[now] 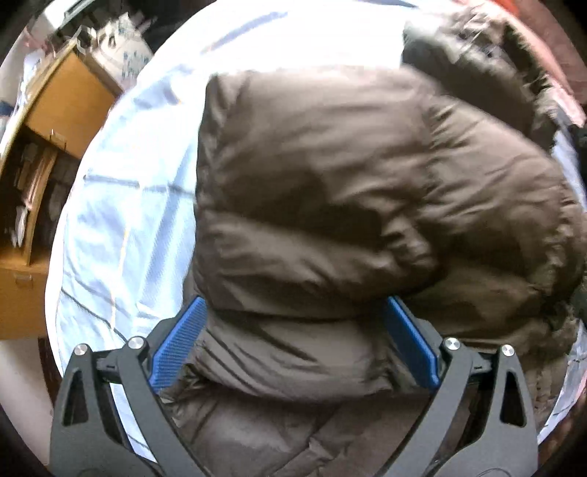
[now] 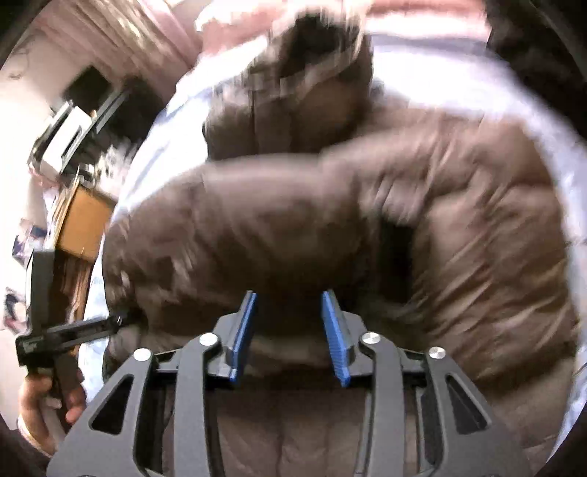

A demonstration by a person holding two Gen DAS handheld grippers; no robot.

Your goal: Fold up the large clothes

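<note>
A brown puffer jacket (image 1: pixel 330 176) lies on a light blue bedsheet (image 1: pixel 121 227); it also fills the right wrist view (image 2: pixel 293 227), with its hood (image 2: pixel 312 73) at the far end. My left gripper (image 1: pixel 295 306) is open wide, its blue pads (image 1: pixel 176 345) on either side of a thick fold of the jacket's near edge. My right gripper (image 2: pixel 289 299) is partly open, its blue pads (image 2: pixel 335 337) around a bunched fold of the jacket. Both views are motion-blurred. The left gripper also shows in the right wrist view (image 2: pixel 124 319), at the jacket's left edge, held by a hand.
A wooden shelf unit (image 1: pixel 44 154) with books stands left of the bed; it also shows in the right wrist view (image 2: pixel 80 224). Pink bedding (image 2: pixel 154 33) lies at the far end. A dark object (image 1: pixel 581 139) sits at the right bed edge.
</note>
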